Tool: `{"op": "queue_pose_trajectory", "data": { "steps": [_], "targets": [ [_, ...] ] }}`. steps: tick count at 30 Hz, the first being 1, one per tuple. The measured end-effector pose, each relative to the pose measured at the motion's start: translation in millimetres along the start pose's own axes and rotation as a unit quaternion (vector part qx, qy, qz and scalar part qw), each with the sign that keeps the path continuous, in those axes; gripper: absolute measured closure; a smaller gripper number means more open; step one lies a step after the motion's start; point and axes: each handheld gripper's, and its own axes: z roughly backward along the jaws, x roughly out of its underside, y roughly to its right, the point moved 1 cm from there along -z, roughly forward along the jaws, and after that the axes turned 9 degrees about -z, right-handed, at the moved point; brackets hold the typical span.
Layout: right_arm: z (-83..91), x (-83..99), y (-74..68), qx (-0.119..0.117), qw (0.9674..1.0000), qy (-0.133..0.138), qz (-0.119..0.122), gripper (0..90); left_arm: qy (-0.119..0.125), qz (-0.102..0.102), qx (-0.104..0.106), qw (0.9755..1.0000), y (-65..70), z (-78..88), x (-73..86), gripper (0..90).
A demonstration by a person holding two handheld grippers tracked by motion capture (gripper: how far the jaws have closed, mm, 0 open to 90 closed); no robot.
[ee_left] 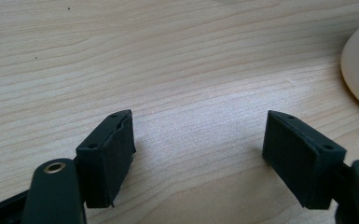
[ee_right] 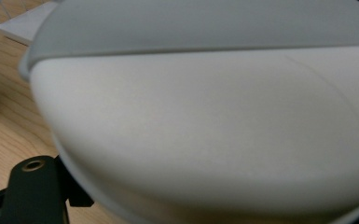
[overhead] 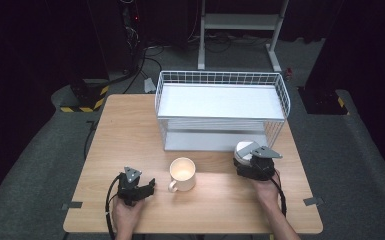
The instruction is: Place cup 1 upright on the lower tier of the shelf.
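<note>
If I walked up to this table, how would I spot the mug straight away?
Start at the white wire rack at the far side of the light wooden table. Just in front of it, between the two black handheld grippers, stands a cream ceramic mug. It alone is open-topped with a side handle, unlike the white and grey rounded object to its right.

A cream mug (overhead: 182, 173) stands on the wooden table (overhead: 130, 130), between the left claw (overhead: 142, 189) and the right claw (overhead: 252, 162); the right claw is at a white bowl (overhead: 243, 149). Behind them sits a white wire rack (overhead: 221, 107).

High cam overhead; gripper cams close-up
</note>
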Motion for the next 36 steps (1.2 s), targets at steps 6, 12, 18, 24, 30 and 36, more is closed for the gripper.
{"op": "queue_pose_trajectory", "data": {
  "steps": [6, 12, 18, 24, 30, 36],
  "targets": [
    [2.2, -5.5, 1.4, -0.002, 1.0, 0.006, -0.001, 18.5, -0.001, -0.001, 0.0, 1.0, 0.1, 0.0, 0.0, 25.1],
    [3.3, -12.6, 3.5, -0.008, 0.9999, 0.009, -0.004, 18.5, -0.001, -0.001, -0.001, 1.0, 0.5, -0.1, -0.1, 25.2],
    [1.2, -20.2, 5.0, -0.01, 0.9999, 0.009, -0.002, 18.5, -0.001, -0.001, -0.002, 1.0, 0.7, -0.2, -0.1, 25.2],
    [-5.5, -28.7, 9.9, -0.011, 0.9998, 0.009, -0.016, 18.5, -0.001, -0.001, -0.002, 1.0, 0.8, -0.2, -0.1, 25.1],
    [-15.2, -32.4, 14.3, -0.008, 0.9995, 0.007, -0.03, 18.5, -0.001, -0.001, -0.002, 1.0, 0.8, -0.2, -0.1, 25.1],
    [-22.5, -30.8, 21.7, 0.008, 0.9991, 0.004, -0.041, 18.5, -0.001, -0.001, -0.002, 1.0, 0.8, -0.2, -0.1, 25.1]
  ]
}}
